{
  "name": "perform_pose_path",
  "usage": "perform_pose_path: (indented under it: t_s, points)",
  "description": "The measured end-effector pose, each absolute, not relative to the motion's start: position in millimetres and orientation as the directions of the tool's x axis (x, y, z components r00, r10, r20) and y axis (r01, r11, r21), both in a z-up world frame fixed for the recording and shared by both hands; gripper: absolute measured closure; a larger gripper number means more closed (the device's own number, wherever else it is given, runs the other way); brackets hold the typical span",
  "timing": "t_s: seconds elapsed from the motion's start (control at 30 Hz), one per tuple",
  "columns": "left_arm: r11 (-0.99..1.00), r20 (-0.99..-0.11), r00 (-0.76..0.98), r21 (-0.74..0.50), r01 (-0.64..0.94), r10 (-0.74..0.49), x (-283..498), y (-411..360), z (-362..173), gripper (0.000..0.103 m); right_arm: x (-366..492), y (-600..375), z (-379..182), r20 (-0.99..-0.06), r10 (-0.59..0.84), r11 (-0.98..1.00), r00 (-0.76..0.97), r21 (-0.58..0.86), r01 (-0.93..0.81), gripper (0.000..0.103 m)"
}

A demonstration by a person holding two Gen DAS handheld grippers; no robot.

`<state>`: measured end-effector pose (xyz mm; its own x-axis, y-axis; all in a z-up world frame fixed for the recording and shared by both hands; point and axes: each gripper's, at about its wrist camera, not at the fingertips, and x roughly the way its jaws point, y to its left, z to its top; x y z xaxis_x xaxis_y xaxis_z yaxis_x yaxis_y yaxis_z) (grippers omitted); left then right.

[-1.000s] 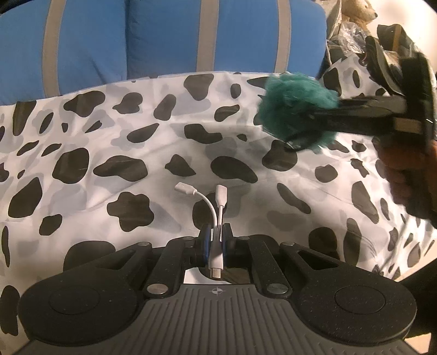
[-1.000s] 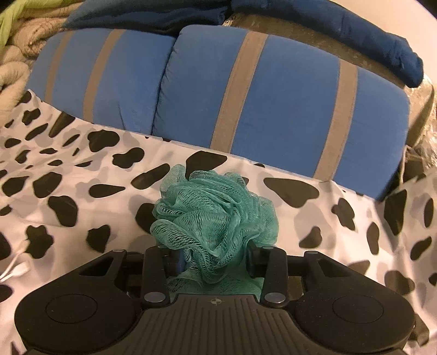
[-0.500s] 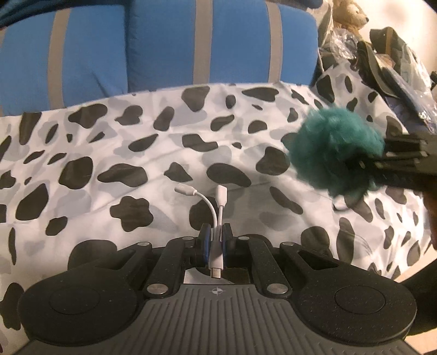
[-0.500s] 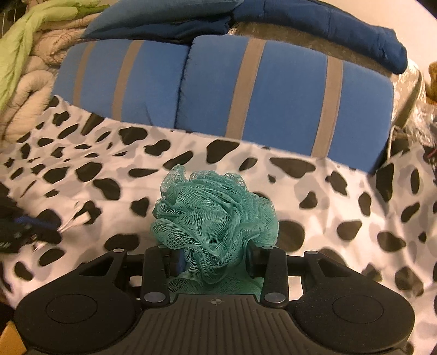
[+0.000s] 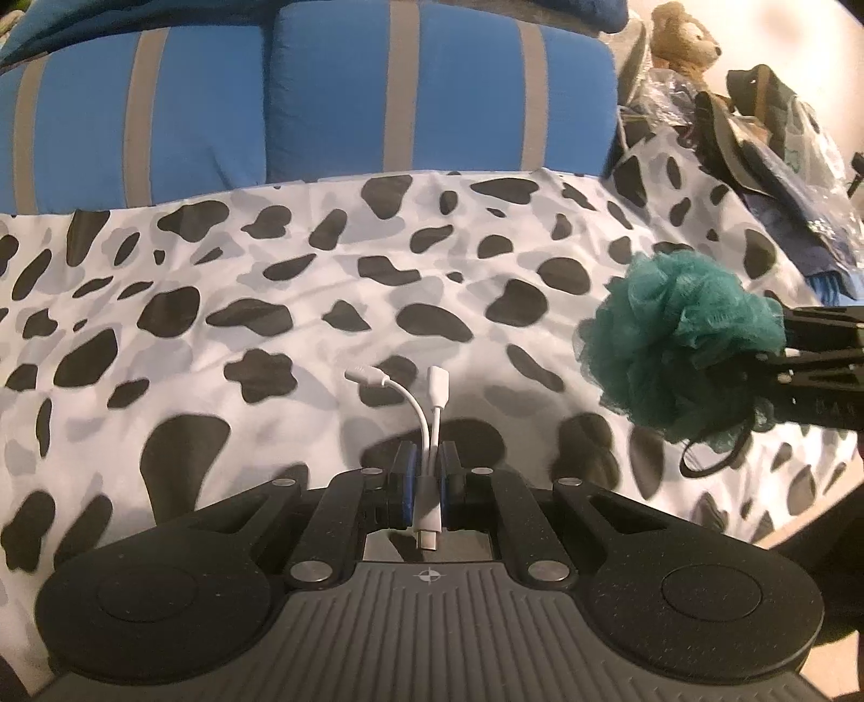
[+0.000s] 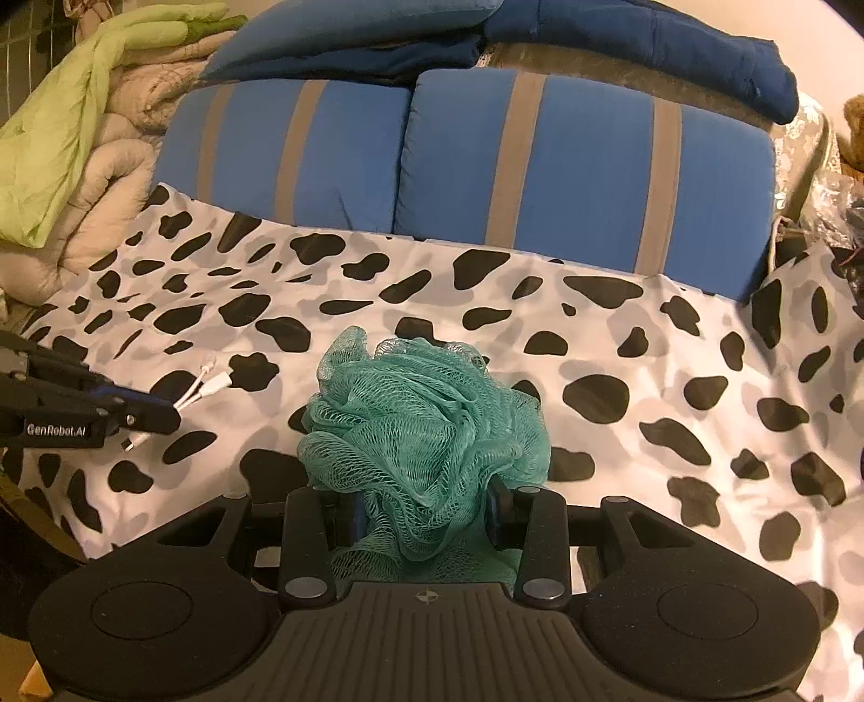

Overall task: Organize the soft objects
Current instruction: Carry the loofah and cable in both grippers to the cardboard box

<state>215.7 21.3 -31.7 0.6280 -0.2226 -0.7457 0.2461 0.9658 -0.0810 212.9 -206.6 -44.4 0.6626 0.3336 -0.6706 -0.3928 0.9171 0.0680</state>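
- Here, the green mesh bath pouf (image 6: 424, 432) sat squeezed between the jaws of the right gripper (image 6: 424, 510), held above the cow-print sheet (image 6: 621, 345); whether its underside touched the sheet could not be told.
- From the left wrist view, the same pouf (image 5: 680, 340) showed at the right edge with a dark cord loop (image 5: 713, 459) hanging beneath it, and the right gripper (image 5: 777, 353) reached in from that side.
- Left of the pouf, the left gripper (image 5: 425, 480) had its jaws closed on a white splitter cable (image 5: 426, 410), whose two short branches fanned out past the fingertips over the sheet.
- In the right wrist view, that left gripper (image 6: 167, 413) lay well to the pouf's left, the white cable ends (image 6: 208, 383) poking from its tip.
- Behind the pouf, two blue cushions with grey stripes (image 6: 567, 178) stood along the far edge of the sheet, with dark blue bedding (image 6: 648, 48) piled on top.
- Far left of the pouf, beige and lime-green quilts (image 6: 70, 162) were heaped.
- To the right beyond the pouf, a brown teddy bear (image 5: 683, 40) and some bags (image 5: 767, 135) sat in a clutter.
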Motion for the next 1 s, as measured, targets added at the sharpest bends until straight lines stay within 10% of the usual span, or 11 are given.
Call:
perform_pose_path:
  t_s: [1.0]
  points:
    - [0.972, -0.854, 0.479, -0.117, 0.205, -0.204, 89.8, 1.3, -46.8, 0.094, 73.5, -195.8, -41.5, -0.776, 0.424, 0.861, 0.468, 0.185, -0.473, 0.061]
